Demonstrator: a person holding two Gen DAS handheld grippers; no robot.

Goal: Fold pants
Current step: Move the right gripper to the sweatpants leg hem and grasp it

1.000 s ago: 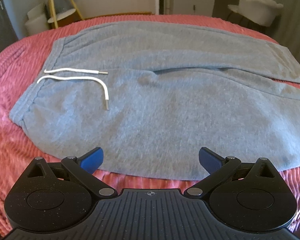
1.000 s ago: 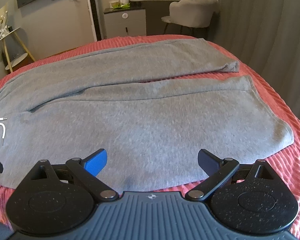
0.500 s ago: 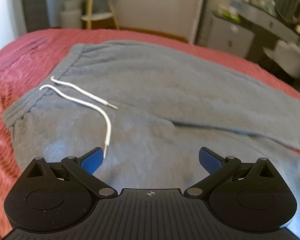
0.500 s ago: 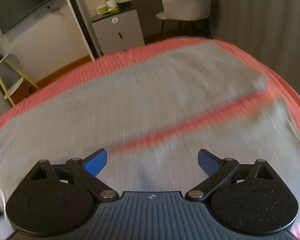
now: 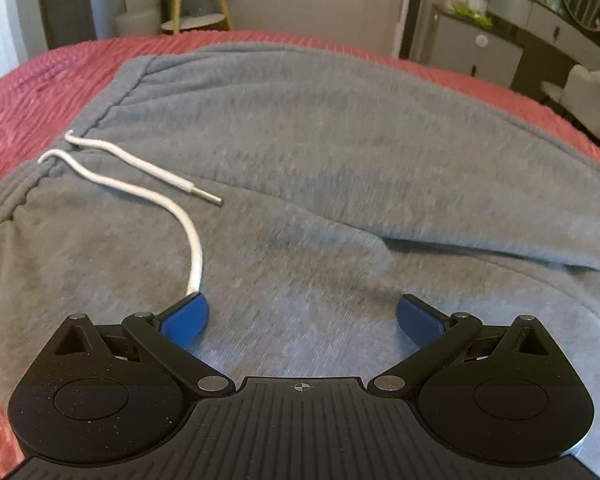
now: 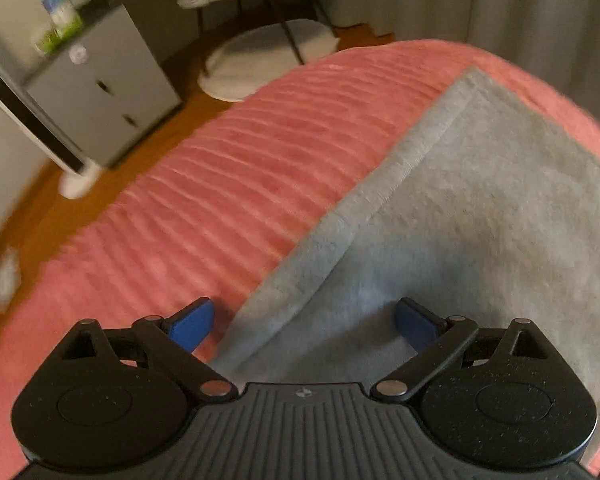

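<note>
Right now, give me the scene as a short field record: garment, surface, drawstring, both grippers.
garment: grey sweatpants, spread flat, unfolded
surface: red ribbed bedspread
drawstring: white drawstring, two loose ends lying on the fabric near the waistband
left gripper: left gripper open, low over the upper part of the pants, holding nothing; one drawstring end runs down to its left finger
right gripper: right gripper open, straddling the hemmed edge of a pant leg, nothing held
image quality: right wrist view motion-blurred

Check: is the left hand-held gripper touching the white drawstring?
Cannot tell. In the left wrist view the drawstring ends behind the left hand-held gripper's blue fingertip, hiding any contact.
</note>
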